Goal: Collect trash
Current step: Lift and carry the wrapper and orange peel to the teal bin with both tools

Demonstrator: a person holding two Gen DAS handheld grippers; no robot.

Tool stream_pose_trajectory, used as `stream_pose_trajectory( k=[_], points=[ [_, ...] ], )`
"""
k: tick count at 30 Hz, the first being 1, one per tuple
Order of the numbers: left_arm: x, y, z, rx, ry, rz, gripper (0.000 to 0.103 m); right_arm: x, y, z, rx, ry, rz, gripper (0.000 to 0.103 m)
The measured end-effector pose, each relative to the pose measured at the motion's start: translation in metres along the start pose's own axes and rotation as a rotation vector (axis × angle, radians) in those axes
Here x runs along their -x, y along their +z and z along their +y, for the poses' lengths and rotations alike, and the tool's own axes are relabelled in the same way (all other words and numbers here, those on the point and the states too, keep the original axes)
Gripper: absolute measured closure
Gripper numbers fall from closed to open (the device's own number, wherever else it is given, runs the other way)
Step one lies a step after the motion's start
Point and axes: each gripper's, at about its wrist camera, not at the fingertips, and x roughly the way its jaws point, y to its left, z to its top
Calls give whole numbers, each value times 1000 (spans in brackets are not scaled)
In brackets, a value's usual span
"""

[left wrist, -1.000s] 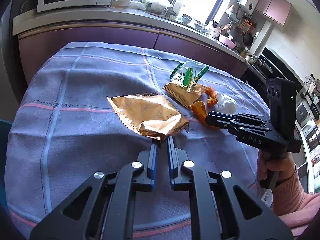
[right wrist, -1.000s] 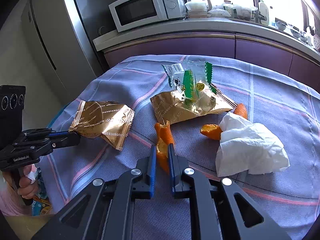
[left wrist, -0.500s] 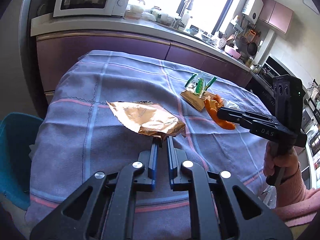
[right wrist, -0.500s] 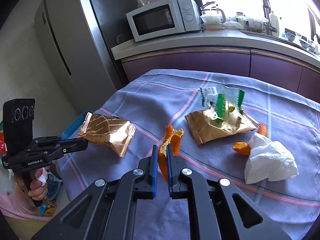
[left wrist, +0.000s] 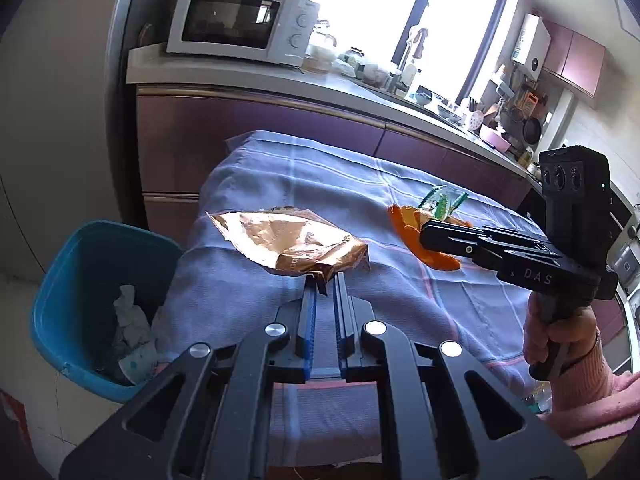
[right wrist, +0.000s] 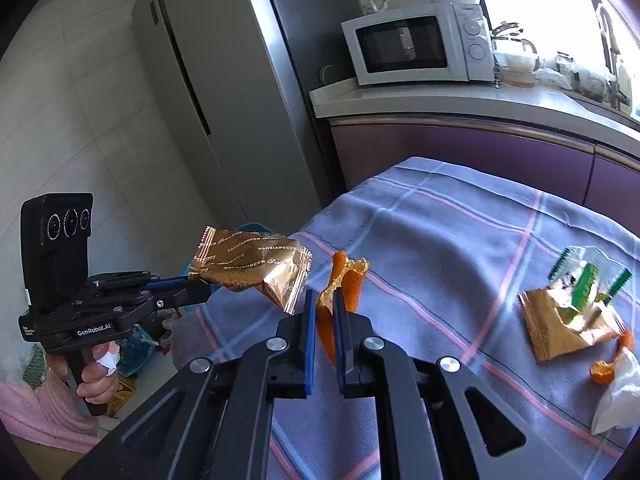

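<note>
Left claw (left wrist: 325,280) pinches gold wrapper (left wrist: 292,246); right claw (right wrist: 323,300) clamps orange peel (right wrist: 344,280).

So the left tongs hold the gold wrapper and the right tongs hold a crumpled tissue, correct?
Not quite. The left tongs do hold the gold wrapper, but the right tongs hold an orange peel; the right wrist view shows the tissue lying on the table.

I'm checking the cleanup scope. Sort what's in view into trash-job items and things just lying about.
Job: gold wrapper in the left gripper; orange peel in the right gripper; blue bin; on the table, opened gold packet, green-and-clear wrapper, peel scrap, white tissue.

Lying about: microwave, fridge, checked tablecloth.
</note>
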Motion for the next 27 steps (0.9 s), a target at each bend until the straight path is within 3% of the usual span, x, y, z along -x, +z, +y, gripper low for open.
stream_pose_trajectory(
  k=[9, 16, 27],
  points=[
    [34, -3, 48, 84, 82, -48, 99, -38, 21, 36, 68, 96, 32, 96],
    [23, -16, 80, 162, 91, -12, 99, -69, 25, 54, 73, 145, 78, 96],
    [27, -13, 120, 242, 161, -38, 99, -100, 37, 83, 111, 208, 111, 96]
  ],
)
